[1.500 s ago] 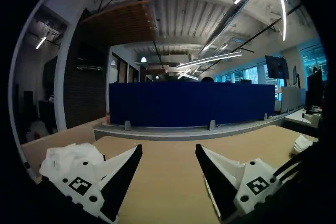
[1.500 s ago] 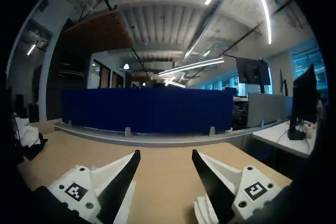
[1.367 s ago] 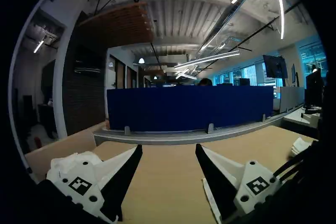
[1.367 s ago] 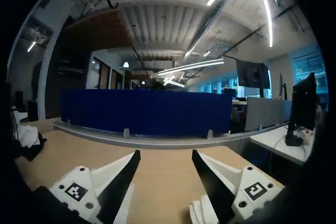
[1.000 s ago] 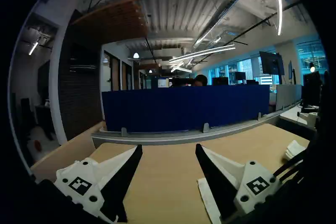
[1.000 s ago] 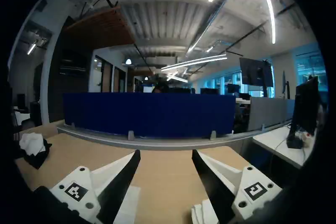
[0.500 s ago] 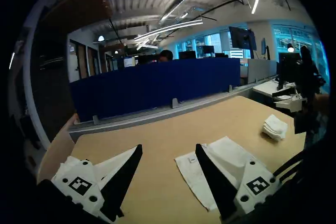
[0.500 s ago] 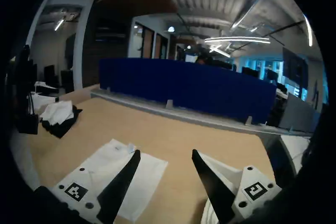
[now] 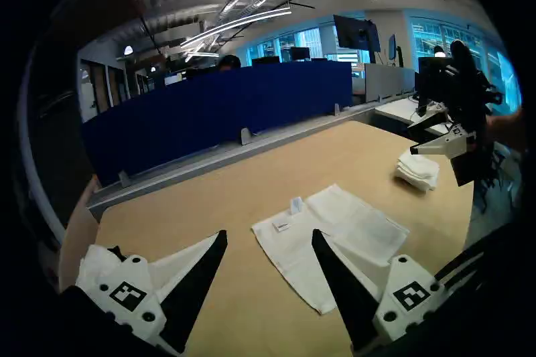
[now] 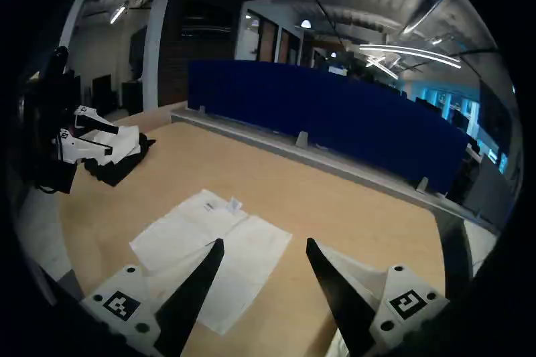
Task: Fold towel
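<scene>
A white towel (image 9: 328, 240) lies spread flat on the wooden table (image 9: 221, 189), with small tags near its far edge. My left gripper (image 9: 268, 276) hovers open above the towel's near-left side, nothing between its fingers. In the right gripper view the same towel (image 10: 214, 243) lies ahead and to the left, and my right gripper (image 10: 262, 283) hangs open over its near edge. The right gripper (image 9: 449, 146) also appears far right in the left gripper view, held by a hand. The left gripper (image 10: 84, 132) appears far left in the right gripper view.
A small stack of folded white towels (image 9: 417, 169) sits near the table's right edge. Crumpled white cloths on a dark cloth (image 10: 120, 149) lie at the table's left end. A blue partition (image 9: 221, 109) runs along the far edge. Desks with monitors (image 9: 352, 32) stand beyond.
Both views have tipped down from the ceiling and partition toward the table. The flat towel has come into sight under both grippers, and each gripper now sees the other. Both stay open.
</scene>
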